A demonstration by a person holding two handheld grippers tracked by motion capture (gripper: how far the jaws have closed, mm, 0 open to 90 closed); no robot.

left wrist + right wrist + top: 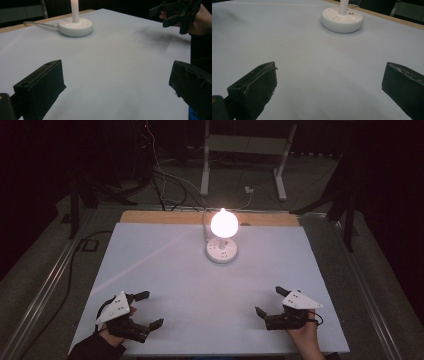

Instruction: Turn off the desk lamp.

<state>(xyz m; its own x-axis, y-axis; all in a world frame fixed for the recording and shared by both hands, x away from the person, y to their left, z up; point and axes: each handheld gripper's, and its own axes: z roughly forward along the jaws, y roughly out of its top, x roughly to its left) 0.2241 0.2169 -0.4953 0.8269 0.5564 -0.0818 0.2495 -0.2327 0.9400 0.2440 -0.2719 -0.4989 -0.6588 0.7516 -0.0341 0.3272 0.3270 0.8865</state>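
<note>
Darkness surrounds the white desk, lit only by a glowing lamp standing on a round white socket base at upper centre of the high view. Both tools wait near the bottom edge: the left gripper at lower left, the right gripper at lower right, each with its fingers spread wide and nothing between them. The lamp is well apart from both. To reach it cleanly, I'd judge either hand should come in low and level, fingers straddling the thin stem, without nudging the base or its cord. Small marks on the base may be sockets or buttons; no writing is readable.
</note>
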